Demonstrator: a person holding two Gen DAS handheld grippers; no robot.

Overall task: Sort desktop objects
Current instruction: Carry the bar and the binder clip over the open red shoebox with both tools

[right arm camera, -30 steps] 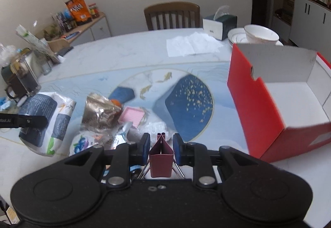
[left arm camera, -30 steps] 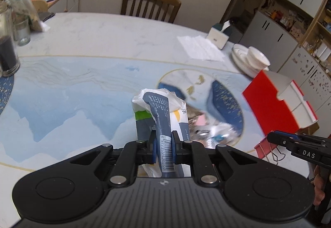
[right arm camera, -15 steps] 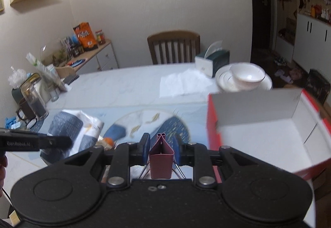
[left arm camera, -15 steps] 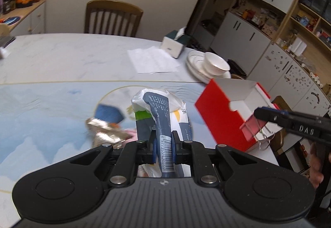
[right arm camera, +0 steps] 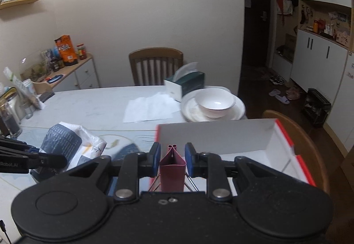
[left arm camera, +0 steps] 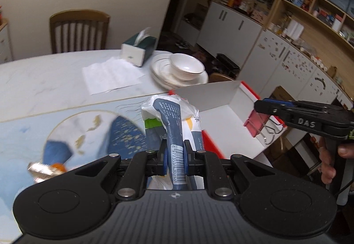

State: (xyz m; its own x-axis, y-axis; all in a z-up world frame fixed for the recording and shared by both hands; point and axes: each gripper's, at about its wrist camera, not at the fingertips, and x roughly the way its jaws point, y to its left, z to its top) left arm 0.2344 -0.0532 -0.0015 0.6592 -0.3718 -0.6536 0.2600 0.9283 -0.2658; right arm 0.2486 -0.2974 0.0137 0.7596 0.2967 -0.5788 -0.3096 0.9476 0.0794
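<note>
Item one: tissue pack (left arm camera: 174,124), pinched by my left gripper (left arm camera: 174,156) at its blue seam, held up over the table (left arm camera: 44,75) just before the red box (left arm camera: 223,133); barcode readable only in part. Item two: pink binder clip (right arm camera: 172,168), clamped in my right gripper (right arm camera: 172,155) above the box's open white interior, wire handles partly hidden. Right gripper reads "DAS". Beyond: bowl (left arm camera: 187,66) on plates, tissue box (left arm camera: 138,49), chair (left arm camera: 78,30); foil wrapper (left arm camera: 42,172) blurred

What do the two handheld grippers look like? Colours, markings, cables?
Both are matte black, with two round side lobes, silver pivot bolts and blue pads. The left gripper has a ribbed grey top and reads "Robot.AI" on its side; the right gripper reads "DAS". A thin black cable hangs under its grip. No sleeves visible.
</note>
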